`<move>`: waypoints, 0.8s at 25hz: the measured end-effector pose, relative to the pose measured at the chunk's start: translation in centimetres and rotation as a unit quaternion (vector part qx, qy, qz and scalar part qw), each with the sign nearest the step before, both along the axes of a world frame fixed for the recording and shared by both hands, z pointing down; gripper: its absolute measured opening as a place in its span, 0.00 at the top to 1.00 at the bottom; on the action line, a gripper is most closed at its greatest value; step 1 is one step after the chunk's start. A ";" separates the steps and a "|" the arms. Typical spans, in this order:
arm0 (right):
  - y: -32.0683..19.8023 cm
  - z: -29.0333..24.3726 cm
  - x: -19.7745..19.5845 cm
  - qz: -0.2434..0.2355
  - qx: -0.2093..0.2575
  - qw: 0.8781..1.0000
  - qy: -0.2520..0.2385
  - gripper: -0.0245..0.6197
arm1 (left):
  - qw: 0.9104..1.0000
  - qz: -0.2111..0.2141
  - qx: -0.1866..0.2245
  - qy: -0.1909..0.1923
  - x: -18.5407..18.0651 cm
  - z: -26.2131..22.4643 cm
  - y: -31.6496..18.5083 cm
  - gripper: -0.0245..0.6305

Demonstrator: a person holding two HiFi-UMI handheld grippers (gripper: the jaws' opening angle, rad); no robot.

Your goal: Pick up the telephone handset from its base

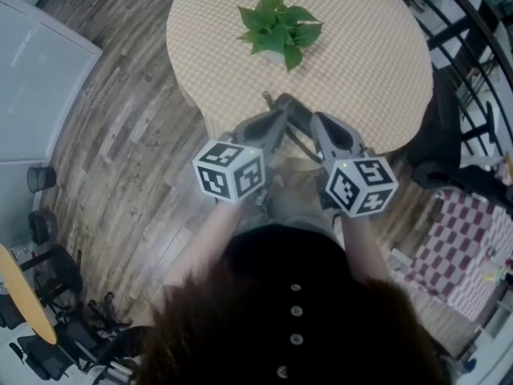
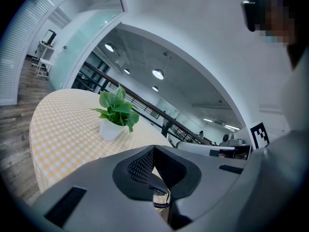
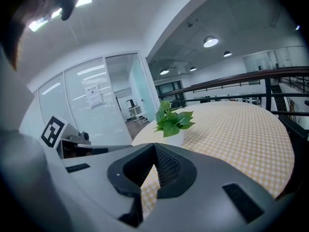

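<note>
At the table's near edge I am holding my left gripper and right gripper with jaws together, empty. Open tabletop is lying around the plant. The telephone handset is showing in no view.

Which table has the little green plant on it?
The round table with the yellow checked cloth, where the potted plant stands. The plain yellow table at the head view's lower left shows none.
</note>
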State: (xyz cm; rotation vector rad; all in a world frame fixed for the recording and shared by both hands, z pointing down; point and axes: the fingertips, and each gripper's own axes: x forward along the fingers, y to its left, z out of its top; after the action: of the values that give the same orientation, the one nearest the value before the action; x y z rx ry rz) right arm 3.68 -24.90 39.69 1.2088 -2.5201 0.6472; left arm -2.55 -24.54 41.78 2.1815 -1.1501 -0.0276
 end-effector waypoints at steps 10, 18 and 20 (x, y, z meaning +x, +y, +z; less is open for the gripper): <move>-0.7 1.9 0.2 -0.035 -0.019 0.999 0.027 0.95 | 1.000 -0.005 -0.024 0.001 0.6 2.1 0.3 0.95; -1.1 3.6 0.3 -0.063 -0.020 0.996 0.054 0.95 | 0.998 -0.004 -0.055 0.002 1.1 4.6 0.8 0.95; -1.2 4.0 0.3 -0.069 -0.018 0.996 0.062 0.95 | 0.998 -0.005 -0.062 0.002 1.2 5.2 0.9 0.95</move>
State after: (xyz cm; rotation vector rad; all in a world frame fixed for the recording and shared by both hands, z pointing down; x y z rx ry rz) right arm 3.99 -26.11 43.73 1.0199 -2.4508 0.5647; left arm -1.32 -23.64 47.01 2.0652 -1.1294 0.0336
